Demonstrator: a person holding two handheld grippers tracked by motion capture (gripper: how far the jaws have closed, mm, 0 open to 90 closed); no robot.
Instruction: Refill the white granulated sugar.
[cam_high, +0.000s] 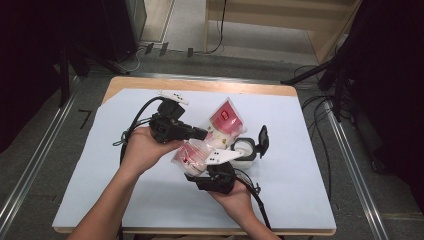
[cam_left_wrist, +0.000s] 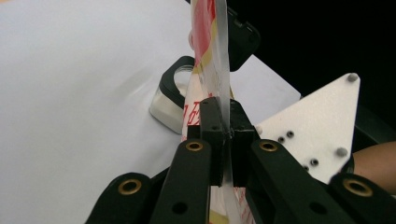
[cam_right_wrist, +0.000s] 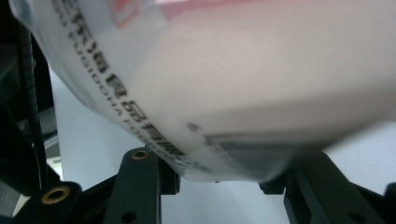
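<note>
A person's right gripper (cam_high: 212, 167), nearest the table's (cam_high: 125, 200) front edge, has its jaws spread around the lower end of a red-and-clear plastic pouch (cam_high: 210, 140); whether they press it cannot be told. The pouch is held above the table's middle, its long axis slanting up toward the far right corner. The left gripper (cam_high: 202, 134) pinches the pouch's thin edge, jaws pressed together. Just behind stands a small white jar (cam_high: 245, 148), its black lid (cam_high: 262, 140) flipped open.

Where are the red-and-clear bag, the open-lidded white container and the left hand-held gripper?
bag (cam_high: 226, 119) high view, red panel
container (cam_high: 245, 148) high view, white rim
left hand-held gripper (cam_left_wrist: 223, 122) left gripper view, jaw tips clamping the bag
</note>
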